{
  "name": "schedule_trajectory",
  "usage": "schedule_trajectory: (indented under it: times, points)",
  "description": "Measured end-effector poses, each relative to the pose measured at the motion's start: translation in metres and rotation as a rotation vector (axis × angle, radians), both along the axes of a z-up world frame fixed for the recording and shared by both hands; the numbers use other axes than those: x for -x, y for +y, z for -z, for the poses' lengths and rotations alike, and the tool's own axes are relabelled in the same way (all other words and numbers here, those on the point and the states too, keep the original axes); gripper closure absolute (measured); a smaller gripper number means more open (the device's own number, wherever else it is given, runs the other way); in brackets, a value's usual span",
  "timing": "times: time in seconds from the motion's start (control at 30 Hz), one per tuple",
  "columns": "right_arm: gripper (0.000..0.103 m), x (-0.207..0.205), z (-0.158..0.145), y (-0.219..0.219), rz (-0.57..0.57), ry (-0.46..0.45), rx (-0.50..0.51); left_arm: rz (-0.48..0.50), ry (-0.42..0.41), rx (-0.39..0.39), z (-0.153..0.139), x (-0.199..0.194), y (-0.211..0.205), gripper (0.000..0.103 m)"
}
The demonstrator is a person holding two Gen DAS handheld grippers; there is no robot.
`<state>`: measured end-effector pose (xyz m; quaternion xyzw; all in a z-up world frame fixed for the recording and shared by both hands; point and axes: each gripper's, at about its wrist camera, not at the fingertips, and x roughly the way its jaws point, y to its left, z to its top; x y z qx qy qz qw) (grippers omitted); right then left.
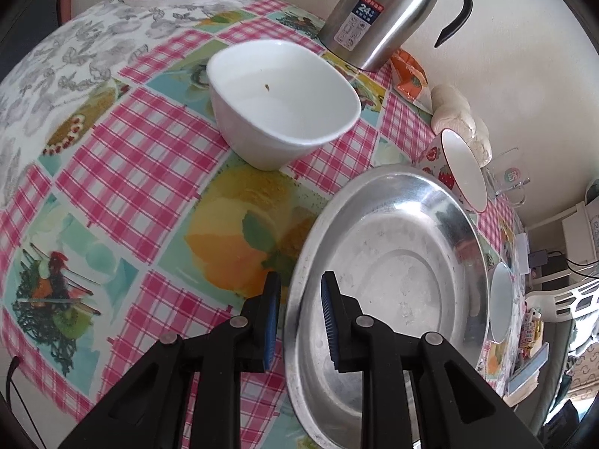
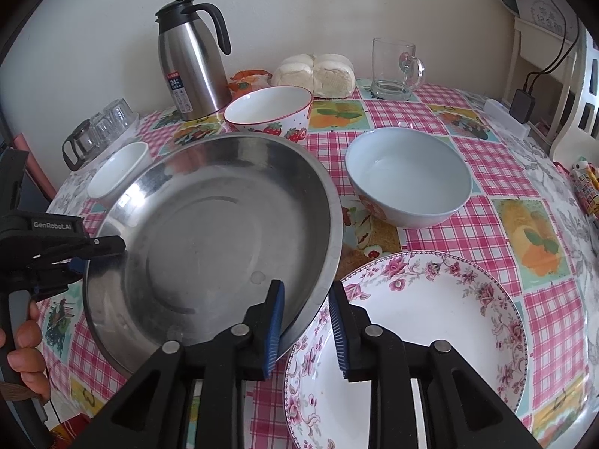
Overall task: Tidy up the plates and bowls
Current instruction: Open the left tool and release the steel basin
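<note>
1. The steel pan sits on the checked cloth, its right near rim overlapping the edge of the floral plate.
2. The left gripper straddles the pan's left rim: one pad outside, the other inside, with a gap to the metal on both sides, so the jaws stand apart and grip nothing.
3. The right gripper straddles the pan's right near rim the same way, pads clear of it, jaws parted.
4. A hand holds the left gripper's handle at the left edge of the right wrist view.
5. Around the pan: a white bowl to its far left, a strawberry bowl just beyond its far rim, a pale blue bowl to its right.
6. Further back by the wall stand a steel jug, an orange packet, buns and a glass mug.
7. At the far left, upturned glasses stand on a tray.
8. The floral plate lies near right, empty, partly under the right gripper.
</note>
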<state>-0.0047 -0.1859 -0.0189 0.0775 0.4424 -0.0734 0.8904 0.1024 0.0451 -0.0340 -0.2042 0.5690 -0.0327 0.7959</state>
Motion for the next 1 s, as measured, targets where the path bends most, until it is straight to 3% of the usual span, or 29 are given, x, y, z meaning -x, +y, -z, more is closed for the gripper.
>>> schedule_trajectory:
  times: [0.07,0.17,0.27,0.33,0.43,0.5,0.6,0.7,1.0]
  points:
    - [0.051,0.002,-0.005,0.004,-0.006,-0.025,0.025,-0.015,-0.022,-0.031,-0.007,0.002,0.003,0.069]
    - [0.048,0.004,-0.010,0.010,-0.018,-0.055,0.058,-0.032,-0.063,-0.075,-0.019,0.006,0.007,0.061]
    - [0.032,0.005,-0.015,0.014,-0.024,-0.087,0.085,-0.041,-0.083,-0.151,-0.028,0.009,0.006,0.035]
    - [0.022,0.005,-0.017,0.015,-0.027,-0.102,0.098,-0.036,-0.083,-0.195,-0.031,0.010,0.003,0.032]
    - [0.017,0.004,-0.017,0.013,-0.023,-0.104,0.097,-0.018,-0.080,-0.220,-0.030,0.009,-0.002,0.030]
    - [0.015,0.003,-0.017,0.011,-0.017,-0.100,0.093,-0.011,-0.081,-0.233,-0.029,0.008,-0.004,0.019]
    - [0.011,0.002,-0.016,0.010,-0.008,-0.100,0.086,-0.005,-0.099,-0.256,-0.030,0.009,-0.006,0.016]
    - [0.001,0.003,-0.017,0.007,0.004,-0.103,0.091,-0.005,-0.114,-0.264,-0.031,0.009,-0.007,0.011]
    - [0.000,0.009,-0.025,-0.002,0.043,-0.151,0.100,0.010,-0.279,-0.329,-0.058,0.020,-0.019,0.009]
